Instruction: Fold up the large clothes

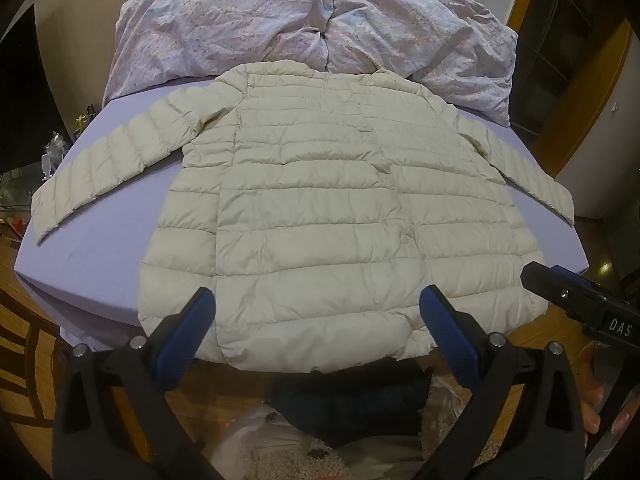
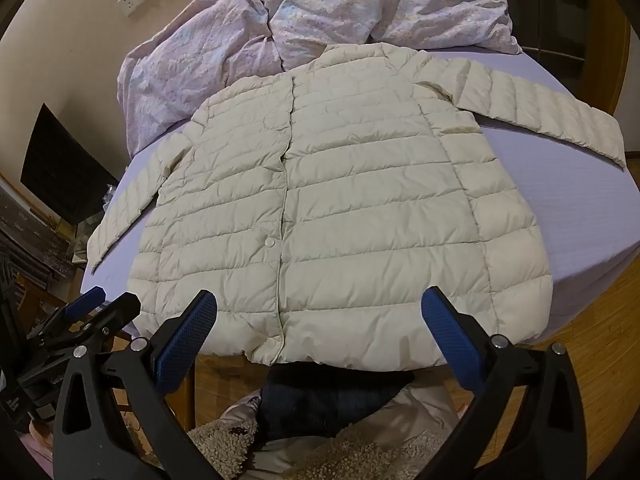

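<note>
Left wrist view: jacket [image 1: 320,208] lies flat on the bed [image 1: 92,248], front up, collar at the far end, hem at the near edge.
Right wrist view: same jacket [image 2: 340,208] on the bed [image 2: 580,200], seen from further to its right.
Jacket: cream, quilted in horizontal bands, closed down the middle; one snap [image 2: 269,242] shows on the placket in the lower half.
Sleeves: both spread outward and angled toward the near side; left sleeve [image 1: 100,168] rests on the sheet, its cuff near the bed's left edge; right sleeve [image 2: 540,116] reaches out over the sheet on the other side.
Hem: overhangs the near bed edge slightly.
Left claw [image 1: 318,300]: spread wide, blue pads [image 1: 182,344] facing each other, holding nothing; it hangs over the hem at the jacket's middle; contact with the cloth cannot be told.
Right claw [image 2: 318,300]: spread wide, pads [image 2: 452,344] apart, holding nothing; positioned over the hem, right of the placket.
Cross-sighting: right claw [image 1: 560,292] enters the left view at the right edge, near the jacket's right hem corner; left claw [image 2: 86,300] shows in the right view at the lower left, near the left hem corner.
Quilt [image 1: 312,24]: crumpled, pale floral, heaped at the far end of the bed, just beyond the collar.
Sheet: lilac, bare on both sides of the jacket.
Floor [image 2: 600,320]: wood, visible around the bed.
</note>
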